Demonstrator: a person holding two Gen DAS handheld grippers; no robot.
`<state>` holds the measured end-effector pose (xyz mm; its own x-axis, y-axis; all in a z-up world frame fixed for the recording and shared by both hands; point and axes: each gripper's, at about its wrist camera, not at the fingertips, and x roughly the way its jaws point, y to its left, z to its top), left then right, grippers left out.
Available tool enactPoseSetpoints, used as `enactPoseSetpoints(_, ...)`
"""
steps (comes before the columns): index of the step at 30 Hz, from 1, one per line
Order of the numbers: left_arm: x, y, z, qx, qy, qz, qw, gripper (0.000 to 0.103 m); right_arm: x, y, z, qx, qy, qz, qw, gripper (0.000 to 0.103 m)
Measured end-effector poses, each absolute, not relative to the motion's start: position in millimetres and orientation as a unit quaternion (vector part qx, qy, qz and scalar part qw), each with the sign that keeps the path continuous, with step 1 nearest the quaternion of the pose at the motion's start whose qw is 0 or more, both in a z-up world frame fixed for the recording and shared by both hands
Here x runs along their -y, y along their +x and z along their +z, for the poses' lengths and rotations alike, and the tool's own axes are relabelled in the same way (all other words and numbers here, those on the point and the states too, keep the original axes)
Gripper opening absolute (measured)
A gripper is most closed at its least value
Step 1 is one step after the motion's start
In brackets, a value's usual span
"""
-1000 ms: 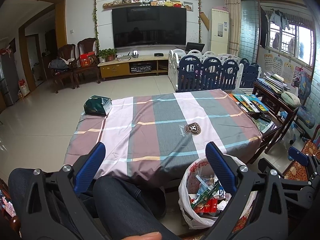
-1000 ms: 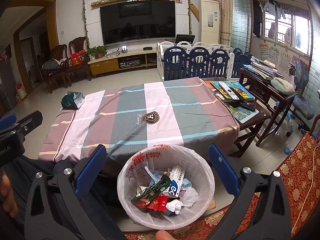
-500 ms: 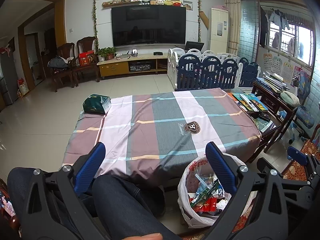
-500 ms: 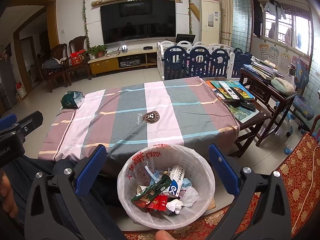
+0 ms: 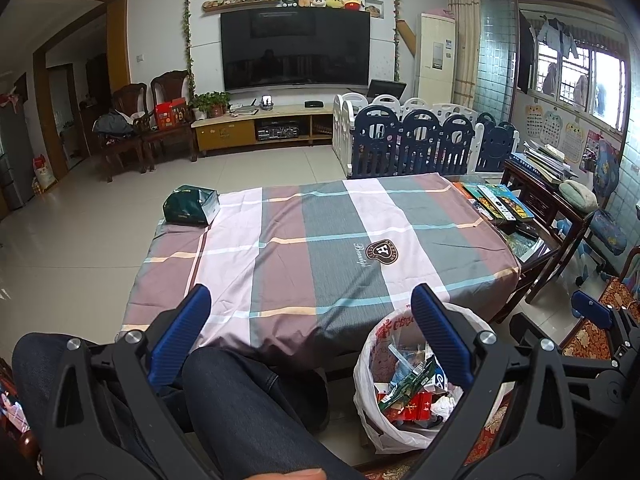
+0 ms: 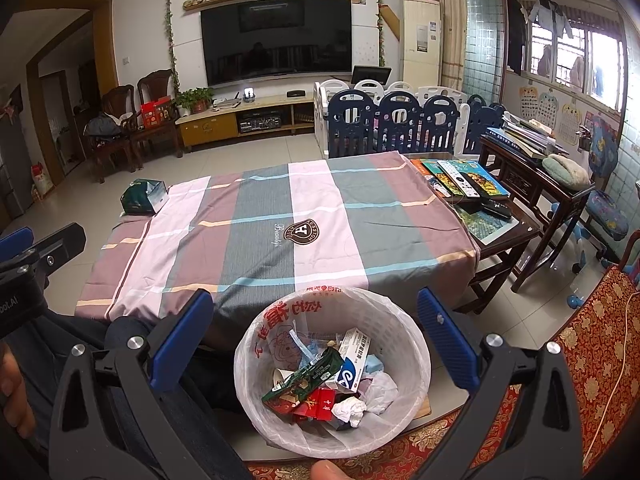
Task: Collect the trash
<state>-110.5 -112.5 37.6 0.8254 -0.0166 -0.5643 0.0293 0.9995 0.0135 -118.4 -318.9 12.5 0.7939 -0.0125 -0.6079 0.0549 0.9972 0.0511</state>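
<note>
- The left gripper (image 5: 308,300) hangs over the person's lap with its jaws spread wide and nothing between them.
- Between those jaws lies the near edge of the tablecloth (image 5: 320,248); a knee (image 5: 240,400) in dark jeans sits under the gap.
- The bin (image 5: 384,432), lined with a white bag, stands on the floor below and behind the left gripper's right-hand jaw, which covers part of its rim.
- The right gripper (image 6: 316,304) hovers directly above the bin (image 6: 416,360), its jaws also released and empty.
- From that side the bin sits centred in the gap, just below the fingertips, with neither jaw touching it.
- Trash (image 6: 320,384) fills the bottom of the bin: a green wrapper, red packets, a white and blue box, crumpled tissue.
- A green tissue pack (image 6: 144,198) rests at the far left corner of the cloth, well beyond both pairs of jaws.
- Books (image 6: 460,176) lie on the bare table end, far out past the right-hand jaw.
- The left gripper's body shows at the left edge of the right wrist view, level with the cloth's near corner.
</note>
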Motion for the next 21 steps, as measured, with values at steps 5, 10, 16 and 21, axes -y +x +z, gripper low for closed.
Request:
enactPoseSetpoints(5,112.5,-110.4,37.6,-0.296,0.01,-0.012,0.955,0.1,318.8,-118.3,11.5,-0.322,0.033,-0.018,0.946,0.1)
enactPoseSetpoints(10,112.8,-111.2,37.3,-0.296,0.01,-0.012,0.955,0.1,319.1,-119.1,9.2,-0.322,0.033,-0.017,0.946,0.1)
enactPoseSetpoints(16,113.3,-111.5,37.1,-0.296,0.01,-0.012,0.955,0.1,318.8,-119.0,9.6,-0.323,0.033,-0.017,0.946,0.1)
enactPoseSetpoints(21,112.1,-110.1,37.7,-0.296,0.01,-0.012,0.955,0.1,318.2,-118.2,10.6,-0.322,0.033,-0.017,0.946,0.1)
